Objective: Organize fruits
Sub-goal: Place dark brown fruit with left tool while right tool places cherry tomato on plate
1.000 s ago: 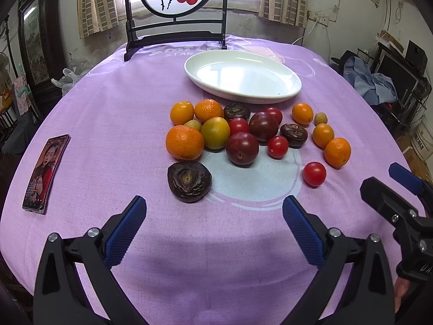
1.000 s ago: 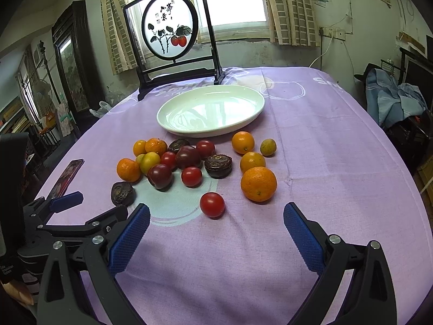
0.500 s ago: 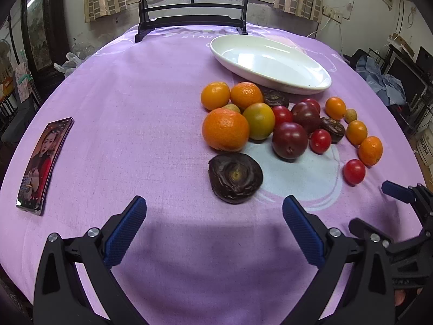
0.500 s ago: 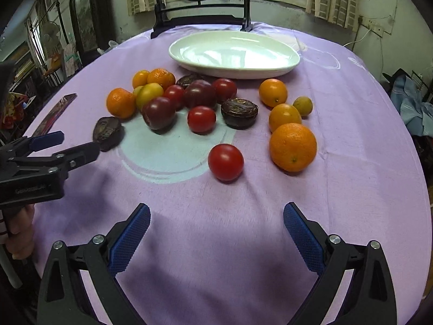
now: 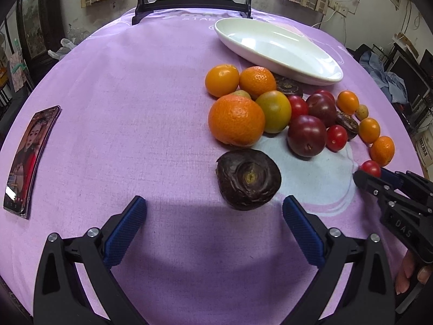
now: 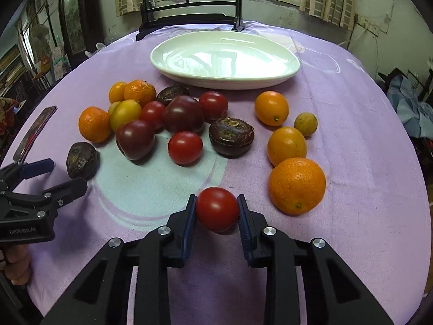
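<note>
Several oranges, red tomatoes, dark plums and wrinkled dark fruits lie on the purple tablecloth before a white oval plate (image 6: 224, 59), also in the left wrist view (image 5: 278, 48). My right gripper (image 6: 217, 211) is shut on a red tomato (image 6: 217, 209) resting on the cloth; it shows in the left wrist view (image 5: 370, 174) too. My left gripper (image 5: 213, 218) is open and empty, with a wrinkled dark fruit (image 5: 247, 178) just ahead, near its right finger. It appears in the right wrist view (image 6: 46, 176) beside that fruit (image 6: 81, 159).
A phone (image 5: 27, 154) lies at the left edge of the table. A framed round ornament on a black stand (image 6: 189, 13) stands behind the plate. A large orange (image 6: 296, 185) lies right of the held tomato. Clothes and furniture stand off the table's right side.
Both grippers moved forward toward the fruit. My right gripper went from wide open to shut on the red tomato. My left gripper came closer to the wrinkled dark fruit and stayed open.
</note>
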`<state>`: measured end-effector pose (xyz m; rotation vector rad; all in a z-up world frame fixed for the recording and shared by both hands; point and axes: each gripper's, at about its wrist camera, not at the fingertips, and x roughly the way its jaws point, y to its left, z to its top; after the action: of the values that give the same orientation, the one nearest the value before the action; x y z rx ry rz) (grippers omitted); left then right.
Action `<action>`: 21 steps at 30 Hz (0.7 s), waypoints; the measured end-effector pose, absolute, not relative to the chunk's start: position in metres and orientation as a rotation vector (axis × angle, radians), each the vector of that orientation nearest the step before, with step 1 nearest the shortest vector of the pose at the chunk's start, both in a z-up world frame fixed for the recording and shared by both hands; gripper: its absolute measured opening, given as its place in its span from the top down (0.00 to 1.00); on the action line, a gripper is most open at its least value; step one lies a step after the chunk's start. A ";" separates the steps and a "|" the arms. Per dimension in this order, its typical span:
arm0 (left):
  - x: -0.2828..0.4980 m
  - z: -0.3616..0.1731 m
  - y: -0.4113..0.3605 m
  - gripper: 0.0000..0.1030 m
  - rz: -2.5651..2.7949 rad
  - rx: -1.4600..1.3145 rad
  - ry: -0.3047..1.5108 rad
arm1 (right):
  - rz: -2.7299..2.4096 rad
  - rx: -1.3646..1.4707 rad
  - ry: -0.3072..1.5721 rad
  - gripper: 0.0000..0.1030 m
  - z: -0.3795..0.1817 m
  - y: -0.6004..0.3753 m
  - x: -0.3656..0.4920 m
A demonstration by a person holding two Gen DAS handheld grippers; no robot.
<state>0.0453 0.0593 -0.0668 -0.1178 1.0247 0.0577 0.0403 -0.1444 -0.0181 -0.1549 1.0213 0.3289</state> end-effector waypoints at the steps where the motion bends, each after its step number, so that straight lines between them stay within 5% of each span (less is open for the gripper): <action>1: 0.045 -0.066 0.059 0.04 0.062 -0.116 1.025 | 0.331 -0.149 1.018 0.71 -0.018 -0.146 0.038; 7: 0.049 -0.065 0.049 0.08 0.091 -0.087 1.017 | 0.354 -0.089 0.995 0.71 -0.013 -0.159 0.025; 15: 0.054 -0.062 0.025 0.55 0.067 -0.032 0.994 | 0.369 -0.076 0.966 0.71 -0.005 -0.171 0.013; 21: 0.050 -0.057 0.026 0.56 0.007 -0.050 1.011 | 0.425 -0.048 0.956 0.71 0.006 -0.175 0.013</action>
<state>0.0504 0.0264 -0.0571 -0.0504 1.0106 0.0071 0.0126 -0.1748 0.0058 -0.0482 0.9556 0.4254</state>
